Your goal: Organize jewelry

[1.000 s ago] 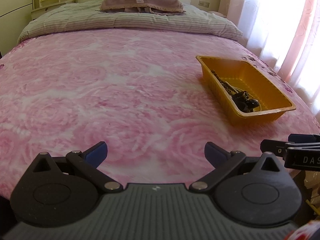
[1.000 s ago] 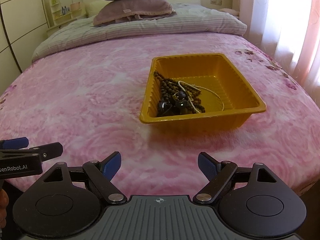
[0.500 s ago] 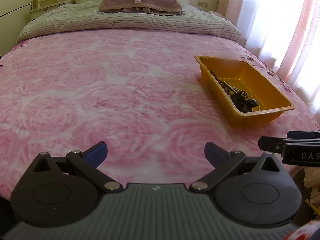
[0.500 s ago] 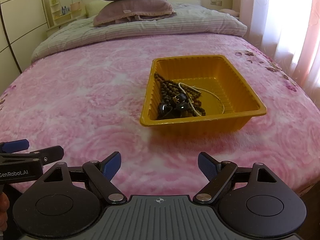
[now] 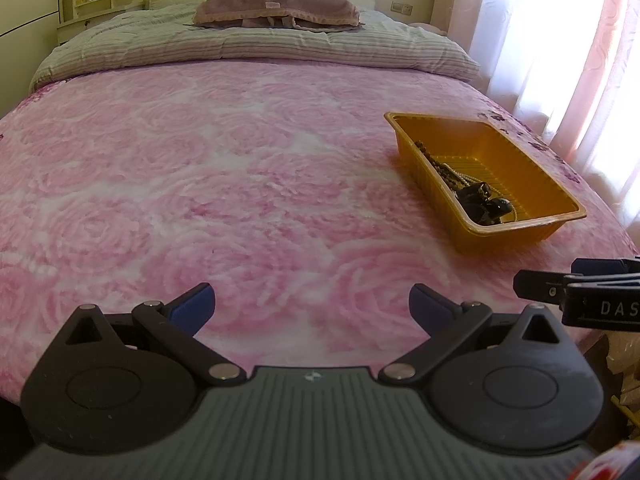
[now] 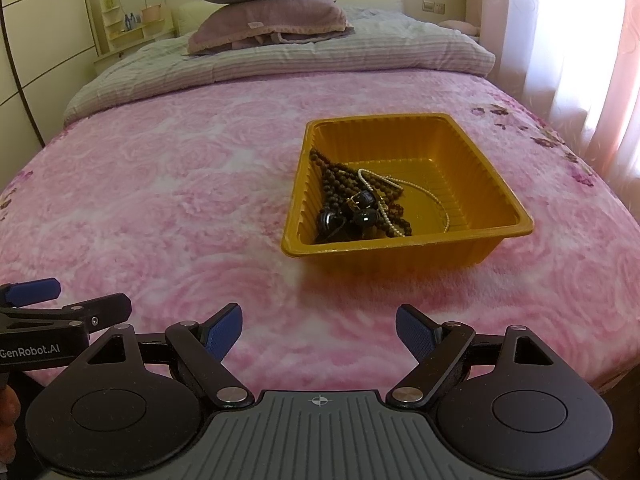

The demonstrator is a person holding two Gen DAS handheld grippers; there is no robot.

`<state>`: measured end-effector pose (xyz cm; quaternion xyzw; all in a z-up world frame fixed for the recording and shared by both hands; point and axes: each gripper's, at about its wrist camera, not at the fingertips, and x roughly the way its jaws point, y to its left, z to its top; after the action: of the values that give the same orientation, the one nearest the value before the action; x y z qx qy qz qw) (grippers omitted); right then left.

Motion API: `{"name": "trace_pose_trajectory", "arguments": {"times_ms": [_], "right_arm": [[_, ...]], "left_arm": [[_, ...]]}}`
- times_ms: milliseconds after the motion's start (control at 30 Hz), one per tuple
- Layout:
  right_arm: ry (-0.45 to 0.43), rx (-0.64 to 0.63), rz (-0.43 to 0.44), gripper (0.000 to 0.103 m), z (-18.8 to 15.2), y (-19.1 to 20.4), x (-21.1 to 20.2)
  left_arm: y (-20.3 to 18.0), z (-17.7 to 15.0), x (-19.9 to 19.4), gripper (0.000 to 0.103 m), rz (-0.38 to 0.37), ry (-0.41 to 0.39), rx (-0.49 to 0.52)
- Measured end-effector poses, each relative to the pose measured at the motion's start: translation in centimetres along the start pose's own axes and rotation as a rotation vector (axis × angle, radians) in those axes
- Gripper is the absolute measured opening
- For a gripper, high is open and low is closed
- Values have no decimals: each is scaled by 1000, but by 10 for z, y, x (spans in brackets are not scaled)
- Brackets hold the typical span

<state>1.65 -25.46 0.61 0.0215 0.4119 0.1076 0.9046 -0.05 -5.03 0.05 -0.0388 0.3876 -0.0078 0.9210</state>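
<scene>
Jewelry tangle of dark beads and pearl strand (image 6: 360,204) sits in orange plastic tray (image 6: 500,196) on pink rose-patterned blanket (image 6: 180,208). We see both claws, left gripper (image 5: 312,304) and right gripper (image 6: 319,330), spread wide, empty, path unobstructed.

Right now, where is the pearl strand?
In the right wrist view, the pearl strand lies inside the yellow tray on the pink blanket, draped over the brown beads, ahead of the right gripper.

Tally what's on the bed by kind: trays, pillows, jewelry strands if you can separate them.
Orange tray: 1
Stacked pillows: 2
Brown bead strands: tangled, count unclear
Pearl strand: 1
Black pieces: clumped, count unclear
Total: 4 countable, plus the tangle.
</scene>
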Motion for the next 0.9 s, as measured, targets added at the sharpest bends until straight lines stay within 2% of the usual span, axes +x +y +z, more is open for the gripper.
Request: {"name": "trace_pose_trajectory", "arguments": {"times_ms": [900], "right_arm": [[-6,-3,2,84,3,-1,-1]], "left_arm": [[0,2,1,103,0,-2,4]]}}
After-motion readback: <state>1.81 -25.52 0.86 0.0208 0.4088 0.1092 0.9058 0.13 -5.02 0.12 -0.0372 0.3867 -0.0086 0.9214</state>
